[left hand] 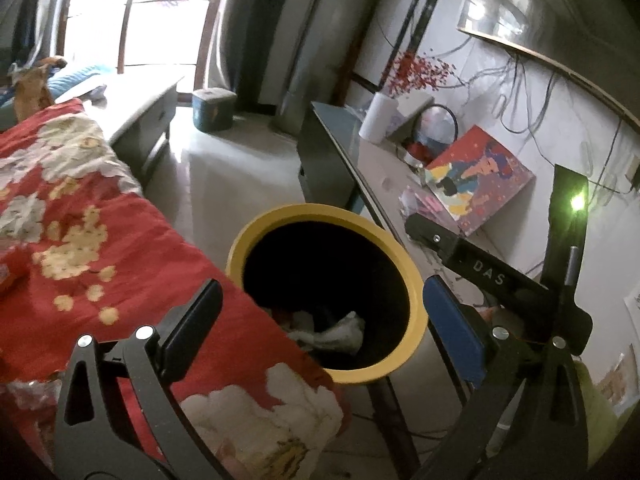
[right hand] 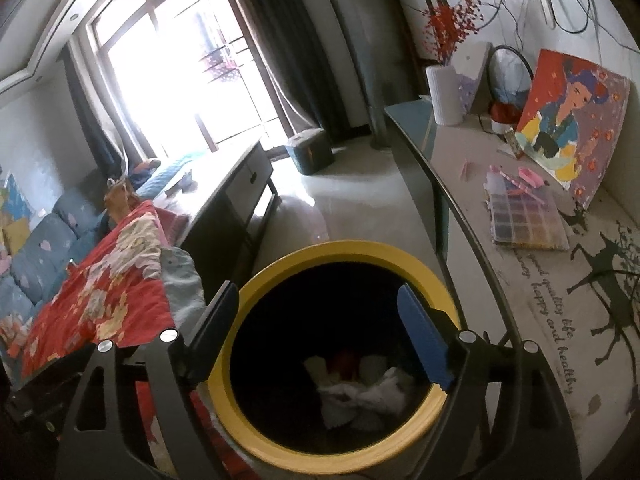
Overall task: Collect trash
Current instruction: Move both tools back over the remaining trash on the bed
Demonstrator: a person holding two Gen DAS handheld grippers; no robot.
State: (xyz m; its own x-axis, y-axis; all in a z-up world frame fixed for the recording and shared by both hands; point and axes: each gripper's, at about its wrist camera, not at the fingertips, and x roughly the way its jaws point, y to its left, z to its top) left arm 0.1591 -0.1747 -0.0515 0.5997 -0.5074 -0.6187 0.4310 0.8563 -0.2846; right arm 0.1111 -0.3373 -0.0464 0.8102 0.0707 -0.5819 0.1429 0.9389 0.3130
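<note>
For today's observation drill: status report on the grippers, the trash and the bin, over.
Left gripper and right gripper open, empty. Crumpled trash lies in yellow-rimmed bin. Red quilt overlaps bin's rim.

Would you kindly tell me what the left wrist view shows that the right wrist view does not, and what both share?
Only the left wrist view shows the other gripper's arm marked DAS reaching in over the desk. Only the right wrist view shows the paint palette and the deer print with lettering on the desk. Both share the yellow-rimmed bin holding crumpled tissues, the red floral quilt and the painting.
</note>
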